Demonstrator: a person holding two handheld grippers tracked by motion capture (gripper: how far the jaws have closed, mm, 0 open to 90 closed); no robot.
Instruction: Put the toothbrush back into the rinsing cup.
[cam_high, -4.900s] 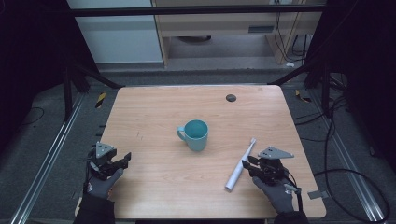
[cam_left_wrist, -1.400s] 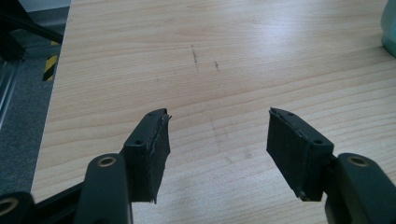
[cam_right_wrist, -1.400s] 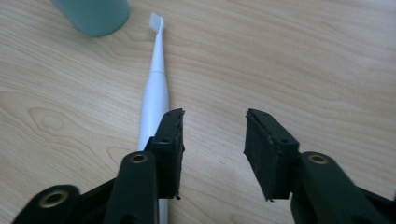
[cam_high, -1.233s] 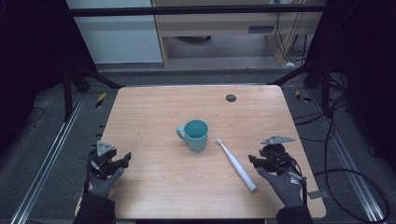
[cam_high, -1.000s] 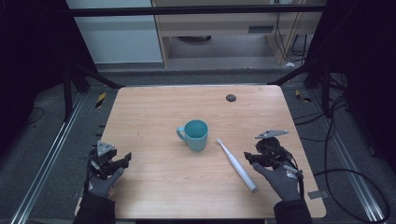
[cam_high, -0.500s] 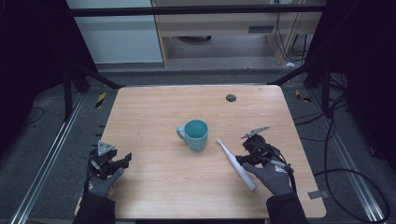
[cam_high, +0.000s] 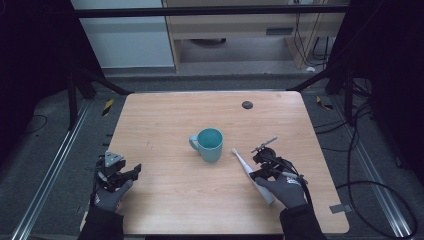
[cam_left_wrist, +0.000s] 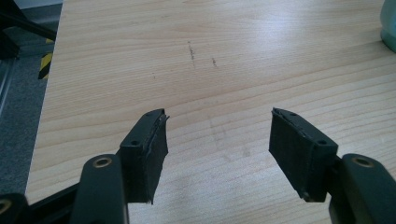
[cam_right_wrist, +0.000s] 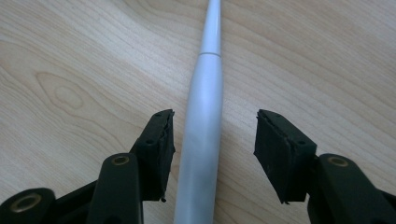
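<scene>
A white electric toothbrush lies flat on the wooden table, its thin head end pointing toward a teal mug at the table's middle. My right gripper hovers low over the toothbrush handle, open, with one jaw on each side and the handle closer to the left jaw. My left gripper rests open near the table's front left edge, nothing between its jaws. The mug's edge shows at the top right of the left gripper view.
A small dark round disc sits near the table's far right edge. Black frame posts and cables surround the table, with grey floor beyond its edges.
My right gripper has moved left and forward from the table's right side to straddle the toothbrush handle. The toothbrush earlier swung round to point at the mug. The left gripper has stayed put.
</scene>
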